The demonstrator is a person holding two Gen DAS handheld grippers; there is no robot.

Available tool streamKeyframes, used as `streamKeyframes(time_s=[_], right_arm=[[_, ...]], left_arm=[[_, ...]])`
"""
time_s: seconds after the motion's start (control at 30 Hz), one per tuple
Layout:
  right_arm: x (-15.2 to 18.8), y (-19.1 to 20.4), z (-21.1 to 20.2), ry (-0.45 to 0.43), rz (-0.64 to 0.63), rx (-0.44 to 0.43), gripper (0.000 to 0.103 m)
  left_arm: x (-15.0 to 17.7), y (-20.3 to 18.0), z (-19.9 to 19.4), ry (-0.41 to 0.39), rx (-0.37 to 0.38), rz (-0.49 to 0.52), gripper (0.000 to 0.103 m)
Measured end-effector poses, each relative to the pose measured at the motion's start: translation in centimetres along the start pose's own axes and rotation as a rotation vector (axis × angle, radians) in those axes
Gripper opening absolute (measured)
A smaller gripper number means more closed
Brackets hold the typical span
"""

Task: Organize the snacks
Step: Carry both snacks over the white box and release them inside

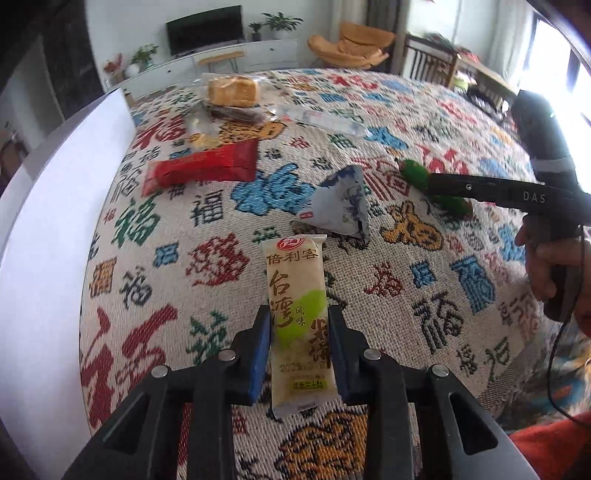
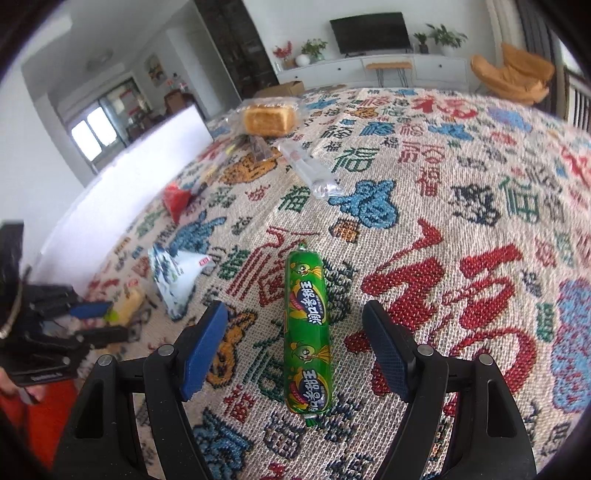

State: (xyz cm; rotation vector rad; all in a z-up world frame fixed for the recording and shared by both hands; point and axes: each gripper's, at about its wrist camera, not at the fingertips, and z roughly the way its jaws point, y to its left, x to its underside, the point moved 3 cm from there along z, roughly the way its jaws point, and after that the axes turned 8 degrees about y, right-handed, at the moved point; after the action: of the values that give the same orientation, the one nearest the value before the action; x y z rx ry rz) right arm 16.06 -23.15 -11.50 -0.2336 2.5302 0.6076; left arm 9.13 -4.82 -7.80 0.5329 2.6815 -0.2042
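Snacks (image 1: 201,170), loose all over the bench (image 1: 221,302), none in a pile or a row yet, so probably near the start of the tidy-up. Biggest first: a chunk of bread (image 1: 232,90) in a clear bag, far back, out of reach for now. Next to it a long clear packet (image 1: 325,120) and, closer, a red packet (image 1: 201,170), both flat and untouched. Nearer again, a blue and white pointy packet (image 1: 341,201), tipped up on one edge. Then a yellow rice snack (image 1: 297,306), long and thin, right between the left tongs (image 1: 299,321), blue pads squeezed onto both long sides, most likely for lifting it to a new spot. Smallest, a green sausage (image 2: 306,332), flat on the bench, lined up down the middle of the right tongs (image 2: 295,310), pads wide apart and not touching it, probably set for a grab. Under it all, a woven cloth (image 2: 461,155) with red, blue and green signs, bumpy and soft, good for stopping slips. Behind, a bright living room: a dark TV (image 1: 205,29) on a white cabinet, an orange chair (image 1: 351,46), a few green plants (image 1: 280,22).
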Motion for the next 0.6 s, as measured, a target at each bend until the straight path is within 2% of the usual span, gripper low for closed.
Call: streamKeyframes(time_s=[0.03, 0.1, 0.2, 0.23, 0.27, 0.3, 0.37, 0.5, 0.6], right_arm=[[-0.5, -0.5, -0.1, 0.025, 0.05, -0.027, 0.078], [-1.8, -0.4, 0.2, 0.115, 0.08, 0.019, 0.076], [-3.2, 2.0, 2.1, 0.304, -0.052, 0.124, 0.076], [-3.2, 2.5, 2.9, 0.363, -0.103, 0.177, 0.073], [-3.2, 2.8, 3.5, 0.399, -0.135, 0.227, 0.063], [-3.3, 3.0, 3.8, 0.408, -0.153, 0.27, 0.058], [-3.4, 2.9, 3.7, 0.415, -0.142, 0.295, 0.023], [-2.8, 1.8, 2.5, 0.402, -0.037, 0.229, 0.023], [-3.6, 2.6, 0.7, 0.336, 0.008, 0.156, 0.023]], left_arm=[[0.4, 0.7, -0.9, -0.023, 0.01, -0.038, 0.029], [1.3, 2.0, -2.7, -0.063, 0.016, -0.097, 0.029], [1.8, 3.5, -4.8, -0.104, 0.039, -0.155, 0.029], [2.0, 3.8, -5.5, -0.115, 0.04, -0.166, 0.029], [2.3, 4.1, -6.1, -0.126, 0.037, -0.175, 0.029], [2.7, 4.4, -6.7, -0.138, 0.034, -0.185, 0.029], [3.6, 4.9, -7.7, -0.158, 0.041, -0.214, 0.029], [5.3, 6.5, -9.5, -0.195, 0.084, -0.292, 0.029], [5.5, 7.8, -11.5, -0.236, 0.096, -0.324, 0.029]])
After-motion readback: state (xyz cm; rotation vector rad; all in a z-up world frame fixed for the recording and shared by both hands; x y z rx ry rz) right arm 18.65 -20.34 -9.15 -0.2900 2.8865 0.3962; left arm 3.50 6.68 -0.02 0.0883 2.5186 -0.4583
